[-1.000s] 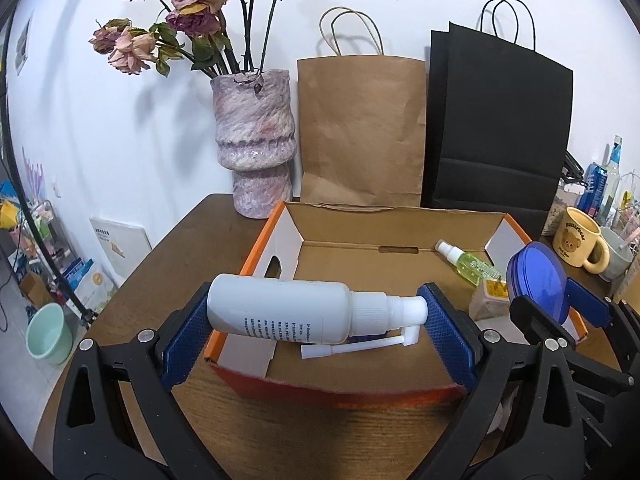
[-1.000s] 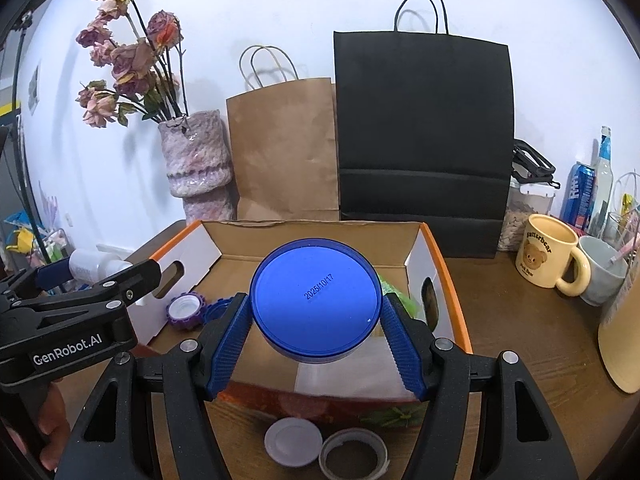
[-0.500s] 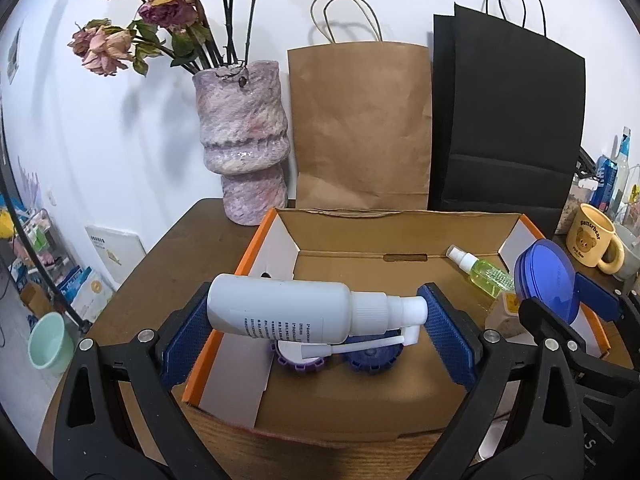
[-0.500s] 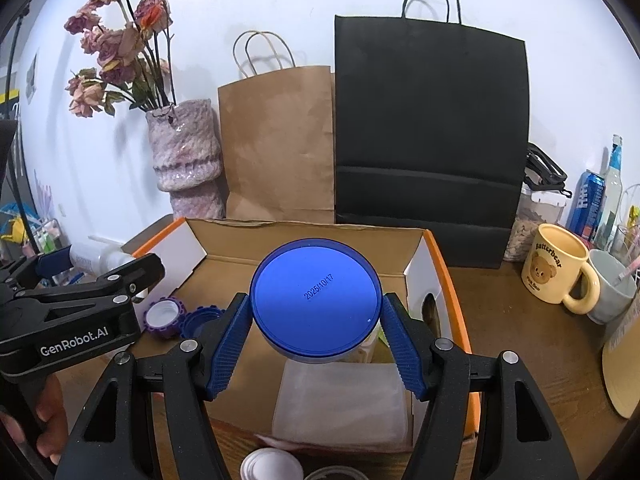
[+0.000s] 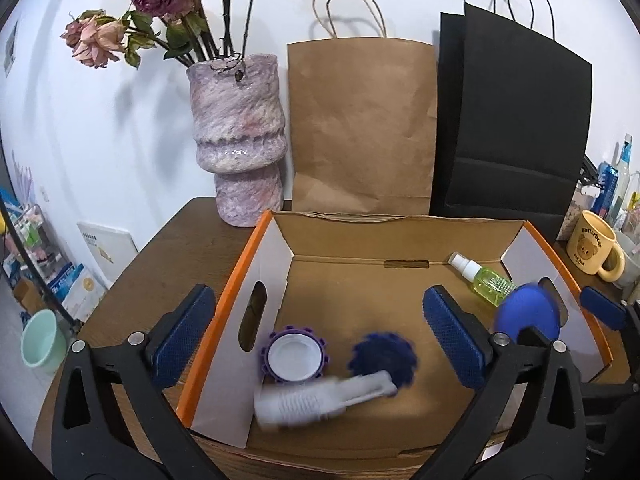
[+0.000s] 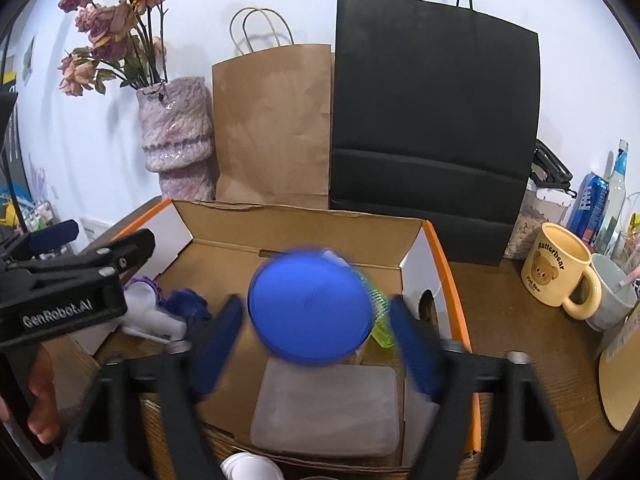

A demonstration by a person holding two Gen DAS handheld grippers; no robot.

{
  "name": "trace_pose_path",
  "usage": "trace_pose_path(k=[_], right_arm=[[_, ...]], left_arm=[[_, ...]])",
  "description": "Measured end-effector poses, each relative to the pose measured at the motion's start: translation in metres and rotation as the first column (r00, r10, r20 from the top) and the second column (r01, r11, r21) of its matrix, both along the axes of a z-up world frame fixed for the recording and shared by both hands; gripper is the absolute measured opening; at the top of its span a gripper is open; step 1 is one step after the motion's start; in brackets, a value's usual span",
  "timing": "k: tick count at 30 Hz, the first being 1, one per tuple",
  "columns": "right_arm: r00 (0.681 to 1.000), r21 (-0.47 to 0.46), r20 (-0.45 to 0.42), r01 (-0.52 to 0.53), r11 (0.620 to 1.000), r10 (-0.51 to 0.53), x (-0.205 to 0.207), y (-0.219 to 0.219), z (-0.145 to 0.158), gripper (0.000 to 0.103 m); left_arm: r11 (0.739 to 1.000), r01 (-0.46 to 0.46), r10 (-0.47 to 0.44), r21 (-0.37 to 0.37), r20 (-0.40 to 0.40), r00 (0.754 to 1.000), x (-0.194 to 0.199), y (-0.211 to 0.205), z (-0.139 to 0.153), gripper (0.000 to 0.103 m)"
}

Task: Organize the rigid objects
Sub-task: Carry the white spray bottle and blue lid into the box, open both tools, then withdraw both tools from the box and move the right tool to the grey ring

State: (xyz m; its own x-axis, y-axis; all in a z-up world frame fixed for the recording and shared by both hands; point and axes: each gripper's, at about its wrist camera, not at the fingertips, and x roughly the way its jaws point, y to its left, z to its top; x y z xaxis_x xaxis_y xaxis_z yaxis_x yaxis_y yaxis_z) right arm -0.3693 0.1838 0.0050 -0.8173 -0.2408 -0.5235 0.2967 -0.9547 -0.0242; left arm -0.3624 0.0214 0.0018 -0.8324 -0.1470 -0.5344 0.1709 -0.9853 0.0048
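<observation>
White spray bottle [image 5: 320,398] in cardboard box [image 5: 256,248]: motion-blurred, label unreadable. Blue-lidded jar [image 6: 310,308]: blurred, lid print illegible, body hidden under lid. Right gripper [image 6: 316,344] pads smeared. Green spray bottle [image 6: 378,320] mostly hidden behind jar. White cap [image 6: 248,467] cut by bottom edge. Flowers [image 5: 140,4] cropped at top.

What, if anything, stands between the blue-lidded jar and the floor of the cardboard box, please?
Nothing blocks it: the blue-lidded jar is already inside the cardboard box. A flat translucent plastic container lies in front of it, and a green spray bottle right behind.
</observation>
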Motion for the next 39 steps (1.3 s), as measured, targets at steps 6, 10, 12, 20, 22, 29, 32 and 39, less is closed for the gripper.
trace_pose_path(k=[6, 10, 12, 20, 22, 29, 32, 39], right_arm=[[1.0, -0.013, -0.005, 0.008, 1.0, -0.008, 0.001, 0.003, 0.002, 0.093], [1.0, -0.014, -0.007, 0.009, 1.0, -0.009, 0.001, 0.003, 0.002, 0.093], [1.0, -0.016, -0.008, 0.007, 1.0, -0.007, 0.002, 0.004, 0.002, 0.093], [1.0, -0.017, -0.01, 0.007, 1.0, -0.007, 0.003, 0.005, 0.003, 0.093], [1.0, -0.018, -0.012, 0.008, 1.0, -0.008, 0.004, 0.006, 0.003, 0.093], [1.0, -0.021, -0.021, 0.006, 1.0, -0.007, 0.01, 0.008, 0.004, 0.093], [1.0, -0.025, -0.027, 0.003, 1.0, -0.004, 0.014, 0.008, 0.004, 0.093], [1.0, -0.009, -0.026, 0.008, 1.0, -0.009, 0.026, 0.013, 0.001, 0.093]], left_arm=[[1.0, -0.01, 0.01, 0.015, 0.0, 1.0, 0.0, -0.005, 0.001, 0.103], [1.0, -0.011, 0.011, 0.012, 0.002, 1.0, 0.0, -0.005, 0.001, 0.103], [1.0, -0.009, 0.009, 0.013, 0.001, 1.0, 0.0, -0.005, 0.001, 0.103], [1.0, -0.008, 0.008, 0.014, 0.003, 1.0, 0.002, -0.005, 0.002, 0.103], [1.0, -0.004, 0.003, 0.017, 0.003, 1.0, 0.003, -0.005, 0.002, 0.103], [0.999, 0.005, -0.005, 0.037, -0.005, 1.0, 0.011, -0.006, 0.003, 0.103], [1.0, 0.01, -0.01, 0.029, -0.009, 1.0, 0.015, -0.005, 0.003, 0.103], [1.0, 0.013, -0.013, 0.022, -0.011, 1.0, 0.029, -0.005, 0.002, 0.103]])
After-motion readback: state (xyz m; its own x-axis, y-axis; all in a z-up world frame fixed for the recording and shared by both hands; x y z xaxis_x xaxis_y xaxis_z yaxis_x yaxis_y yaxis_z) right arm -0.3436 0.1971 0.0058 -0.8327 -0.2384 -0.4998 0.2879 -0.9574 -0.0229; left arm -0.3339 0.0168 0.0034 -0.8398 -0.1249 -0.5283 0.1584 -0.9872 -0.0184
